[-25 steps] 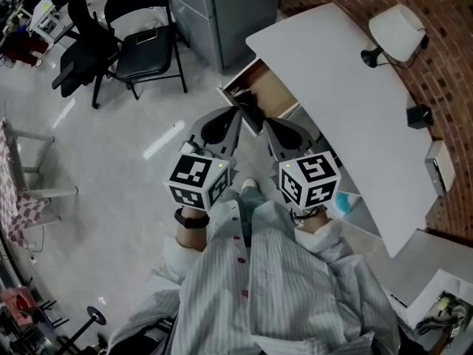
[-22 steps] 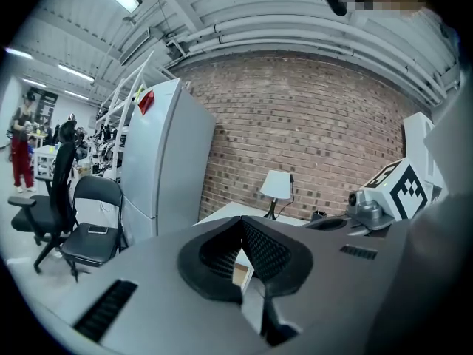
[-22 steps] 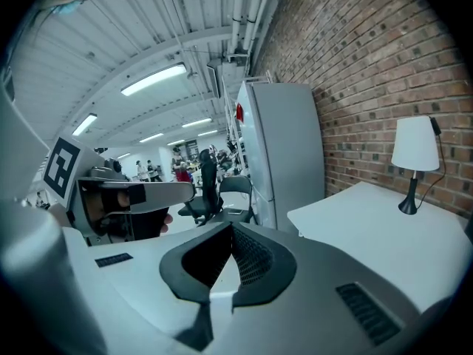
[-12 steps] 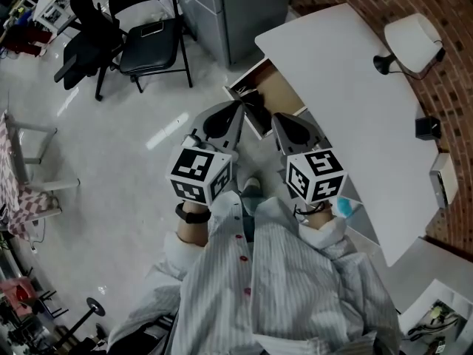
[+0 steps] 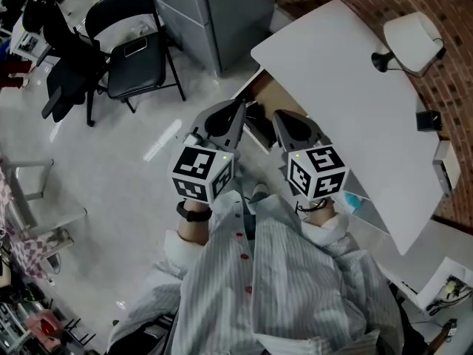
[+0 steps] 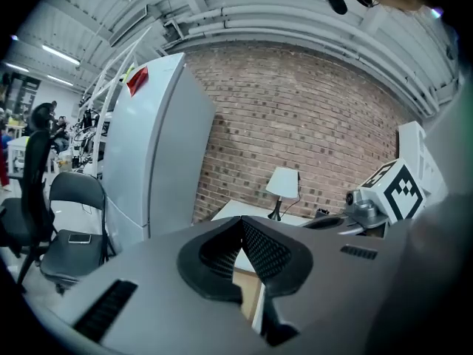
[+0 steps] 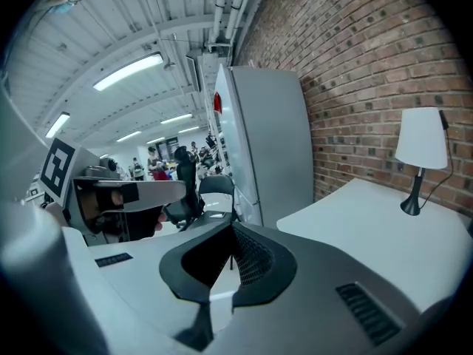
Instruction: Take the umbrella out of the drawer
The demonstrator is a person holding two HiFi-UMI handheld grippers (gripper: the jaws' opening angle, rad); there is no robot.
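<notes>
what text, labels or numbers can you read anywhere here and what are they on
No word or number can be read in any view.
Red sticker on the fridge: too blurred to read.
Left cube and right cube: black and white square markers only, no letters.

Brick wall [image 5: 452,87], white table [image 5: 355,102], lamp [image 5: 412,39], folding chair [image 5: 137,54].
</notes>
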